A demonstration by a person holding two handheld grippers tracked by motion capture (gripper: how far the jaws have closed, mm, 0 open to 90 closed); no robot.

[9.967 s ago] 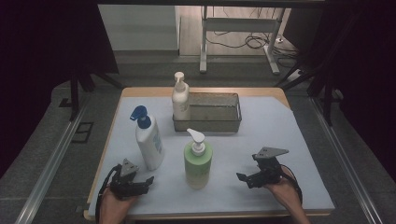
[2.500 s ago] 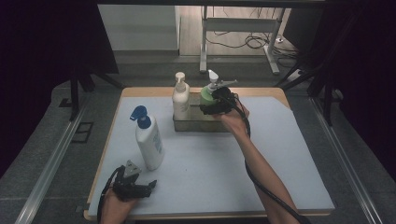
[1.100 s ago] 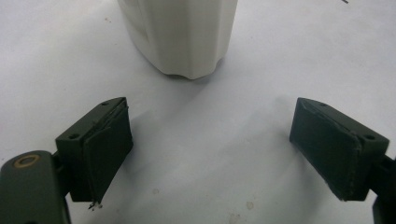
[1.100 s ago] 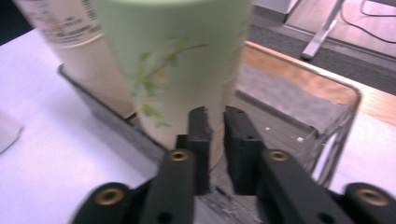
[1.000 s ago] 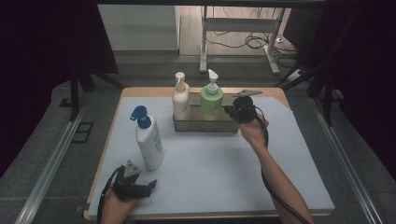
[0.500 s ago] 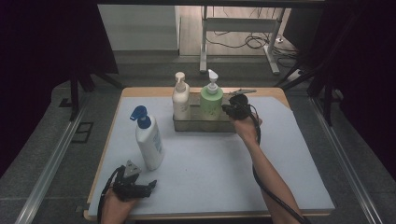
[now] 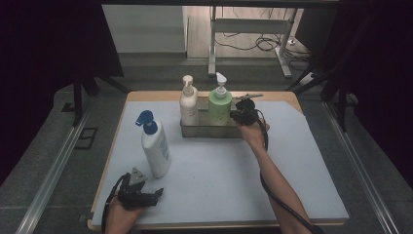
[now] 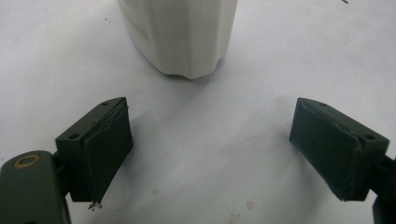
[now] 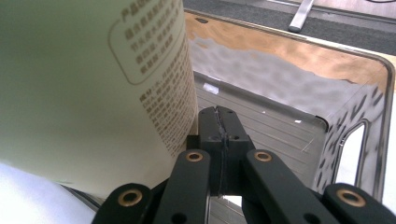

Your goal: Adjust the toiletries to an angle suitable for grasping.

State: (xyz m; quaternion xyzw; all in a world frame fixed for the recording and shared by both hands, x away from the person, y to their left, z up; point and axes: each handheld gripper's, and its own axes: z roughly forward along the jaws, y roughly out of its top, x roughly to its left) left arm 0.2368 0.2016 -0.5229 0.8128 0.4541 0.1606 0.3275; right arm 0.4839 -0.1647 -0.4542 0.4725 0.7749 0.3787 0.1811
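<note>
At 12 o'clock on bench [image 7: 292, 161], right hand-held gripper [image 7: 239, 116] closed, empty, beside green bottle [image 7: 219, 105] in metal tray [image 7: 209, 130]; left hand-held gripper [image 7: 155, 195] open at 7 o'clock.

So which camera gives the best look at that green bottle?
The high view: the green bottle stands whole, pump up, in the metal tray. The right gripper view shows just its printed side, close up.

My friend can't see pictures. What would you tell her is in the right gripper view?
A big pale green bottle with small printed writing stands in a shiny metal tray, very close to the camera. The right hand-held gripper sits just beside the bottle, its two black jaws pressed together with nothing between them.
</note>
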